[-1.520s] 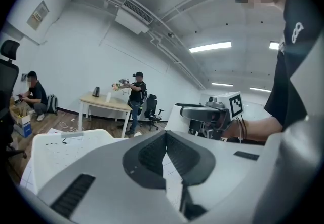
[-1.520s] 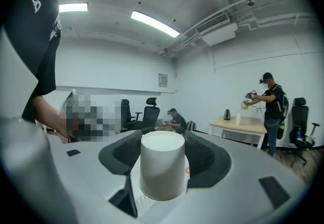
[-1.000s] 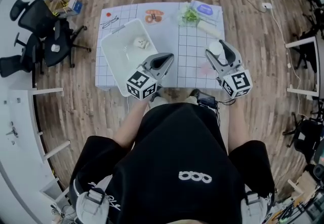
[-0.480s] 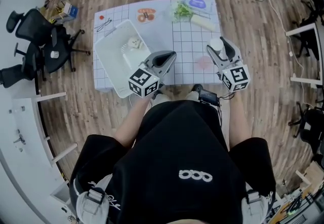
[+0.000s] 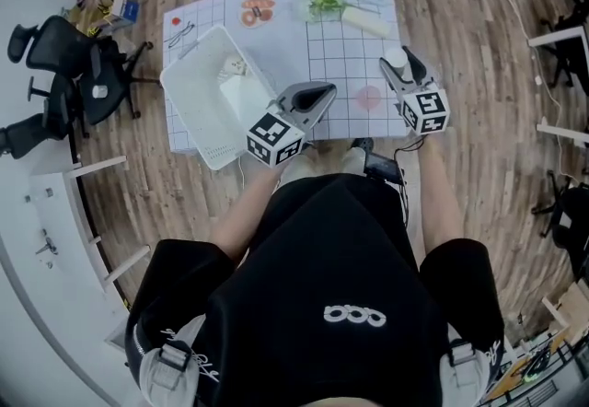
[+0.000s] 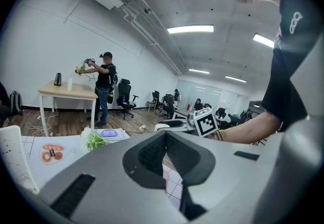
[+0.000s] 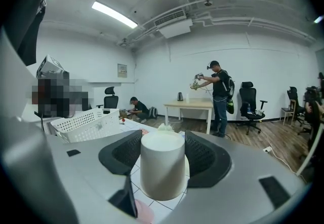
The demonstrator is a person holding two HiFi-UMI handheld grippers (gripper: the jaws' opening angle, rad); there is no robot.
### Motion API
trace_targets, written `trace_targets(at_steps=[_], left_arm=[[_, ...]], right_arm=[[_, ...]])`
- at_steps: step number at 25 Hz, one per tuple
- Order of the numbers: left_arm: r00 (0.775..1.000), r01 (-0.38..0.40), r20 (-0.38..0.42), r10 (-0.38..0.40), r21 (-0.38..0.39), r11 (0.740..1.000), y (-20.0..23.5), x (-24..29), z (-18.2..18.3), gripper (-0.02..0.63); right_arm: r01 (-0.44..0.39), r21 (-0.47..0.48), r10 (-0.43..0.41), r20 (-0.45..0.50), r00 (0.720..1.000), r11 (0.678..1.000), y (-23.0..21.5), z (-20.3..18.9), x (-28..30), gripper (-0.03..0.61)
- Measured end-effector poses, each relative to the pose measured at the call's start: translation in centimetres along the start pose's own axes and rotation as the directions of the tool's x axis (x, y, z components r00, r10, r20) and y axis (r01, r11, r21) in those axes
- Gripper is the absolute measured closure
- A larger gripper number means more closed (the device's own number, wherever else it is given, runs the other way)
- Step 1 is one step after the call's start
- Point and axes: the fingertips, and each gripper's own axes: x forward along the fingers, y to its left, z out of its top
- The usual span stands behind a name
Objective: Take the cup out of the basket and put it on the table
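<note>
1. We hold the white cup (image 7: 162, 170) squeezed between our right gripper's (image 7: 163, 143) fingers, over the table (image 5: 342, 48).
2. Our left gripper's (image 6: 165, 139) fingers are pressed together, empty, just beside the basket (image 5: 180, 83).

Head view: camera high above the person, looking steeply down past the shoulders onto the white grid-printed table top (image 5: 342, 55). It is far off, with the whole table in frame.

Left gripper view: camera sits just behind the left gripper (image 6: 165, 139), low and near level, facing across the table into the room.

Right gripper view: same mounting on the right gripper (image 7: 162, 139), with the white cylindrical cup (image 7: 162, 167) very close to the lens.

Shared: the white perforated plastic basket (image 5: 184, 106) shows in the head view and the right gripper view. The standing person in black (image 6: 105, 86) shows in both gripper views.
</note>
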Motion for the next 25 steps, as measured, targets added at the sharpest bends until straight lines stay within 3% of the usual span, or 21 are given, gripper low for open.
trace_targets(at_steps=[12,25], left_arm=[[0.998,0.020,-0.062,-0.023,-0.059,0.998,-0.5,6.3,-3.2,0.604],[0.996,-0.020,-0.094,0.010,-0.107,0.994,1.2,8.3,-4.9,0.604]], right_arm=[[-0.072,0.016,0.074,-0.173,0.982,0.997,-2.9,-9.8,5.4,0.310],[-0.132,0.035,0.136,-0.280,0.950,0.991,-3.2,-16.1,8.9,0.310]])
